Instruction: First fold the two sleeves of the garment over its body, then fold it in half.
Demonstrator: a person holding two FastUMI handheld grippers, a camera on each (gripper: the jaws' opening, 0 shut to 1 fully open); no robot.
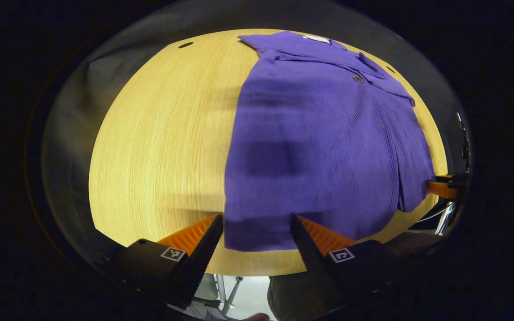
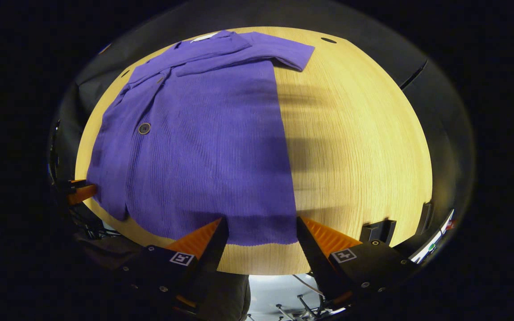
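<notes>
A purple ribbed cardigan (image 1: 319, 147) with dark buttons lies flat on the round wooden table (image 1: 159, 142), its hem toward me and its collar at the far side. Its sleeves lie folded across the upper body (image 2: 239, 51). In the left gripper view my left gripper (image 1: 257, 225) is open, hovering over the hem's left corner. In the right gripper view my right gripper (image 2: 261, 227) is open above the right corner of the hem of the cardigan (image 2: 203, 142). Nothing is between either pair of fingers. The other gripper's fingers (image 1: 440, 187) poke in at the edge of the left gripper view.
The table's near edge (image 2: 261, 265) runs just under both grippers, with the floor and metal stand legs (image 1: 230, 290) below. Small dark holes (image 2: 328, 40) mark the far tabletop. Bare wood (image 2: 355, 133) lies right of the cardigan and also left (image 1: 159, 142) of it.
</notes>
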